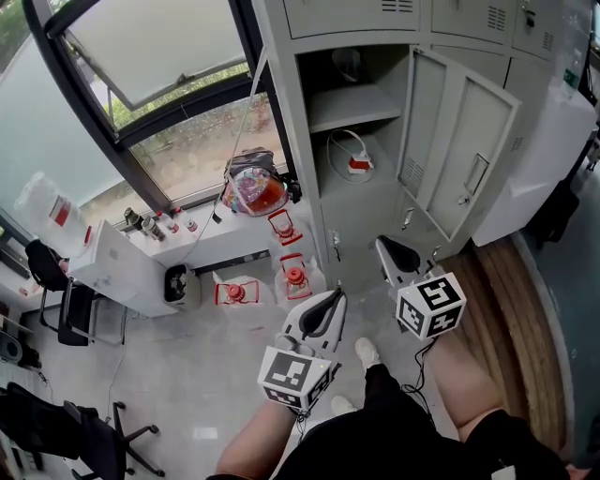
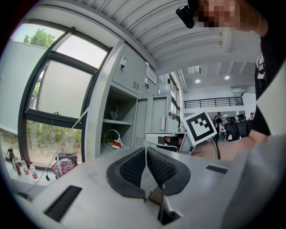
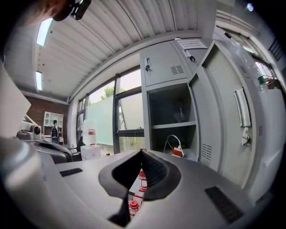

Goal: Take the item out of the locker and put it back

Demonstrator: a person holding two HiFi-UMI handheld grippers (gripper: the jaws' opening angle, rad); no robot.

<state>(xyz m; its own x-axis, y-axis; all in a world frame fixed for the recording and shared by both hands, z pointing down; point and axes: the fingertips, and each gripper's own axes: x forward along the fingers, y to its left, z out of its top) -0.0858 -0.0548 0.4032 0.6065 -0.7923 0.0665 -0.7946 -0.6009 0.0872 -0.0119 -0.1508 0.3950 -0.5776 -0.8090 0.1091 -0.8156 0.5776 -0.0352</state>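
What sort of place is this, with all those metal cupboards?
Most likely an office or workshop hall, seen at its locker corner. A bank of grey metal lockers, one with its door open, stands beside a big window, and black office chairs stand nearby.

upper-shelf object (image 1: pixel 349 62): too dim to identify | locker (image 1: pixel 286 94): top cut off

place: office | cues: grey metal lockers (image 1: pixel 352 19); swivel chair (image 1: pixel 89 439); large window (image 1: pixel 150 47); ceiling strip lights (image 3: pixel 44 30)
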